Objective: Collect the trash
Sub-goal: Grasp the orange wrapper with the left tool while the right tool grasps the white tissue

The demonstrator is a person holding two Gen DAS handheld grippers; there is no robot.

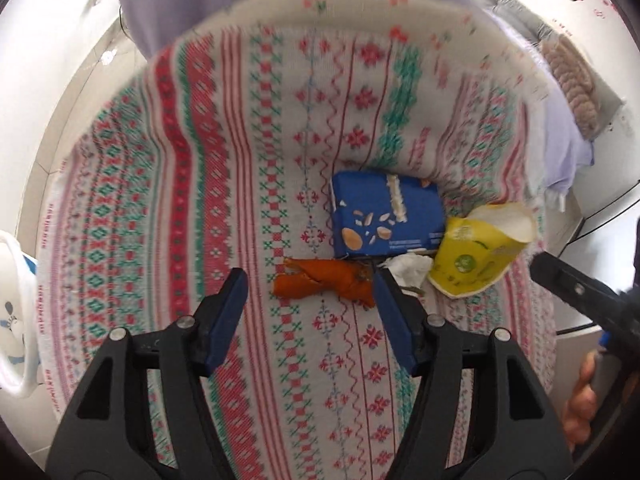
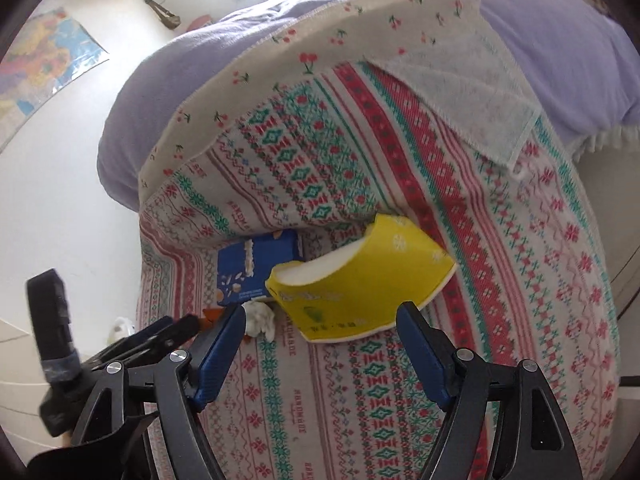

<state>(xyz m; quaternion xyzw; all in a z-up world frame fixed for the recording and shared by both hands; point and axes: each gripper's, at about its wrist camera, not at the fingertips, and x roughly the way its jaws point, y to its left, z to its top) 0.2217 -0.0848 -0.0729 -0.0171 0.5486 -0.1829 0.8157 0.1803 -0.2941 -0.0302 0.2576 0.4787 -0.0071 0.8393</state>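
Trash lies on a patterned red-and-green blanket (image 1: 200,208): an orange peel (image 1: 324,284), a blue carton (image 1: 386,216), a crumpled white tissue (image 1: 408,268) and a squashed yellow paper cup (image 1: 476,260). My left gripper (image 1: 310,280) is open, its fingertips either side of the peel, just short of it. In the right wrist view my right gripper (image 2: 322,316) is open, close in front of the yellow cup (image 2: 360,280). The blue carton (image 2: 256,268) and tissue (image 2: 260,318) lie to its left. The right gripper also shows at the right edge of the left view.
A lilac sheet (image 2: 560,40) and a cherry-print cloth (image 2: 320,52) cover the bed behind the blanket. A white bag (image 1: 12,320) sits at the far left. A map (image 2: 44,64) hangs on the white wall. The left gripper's body (image 2: 120,356) is beside my right one.
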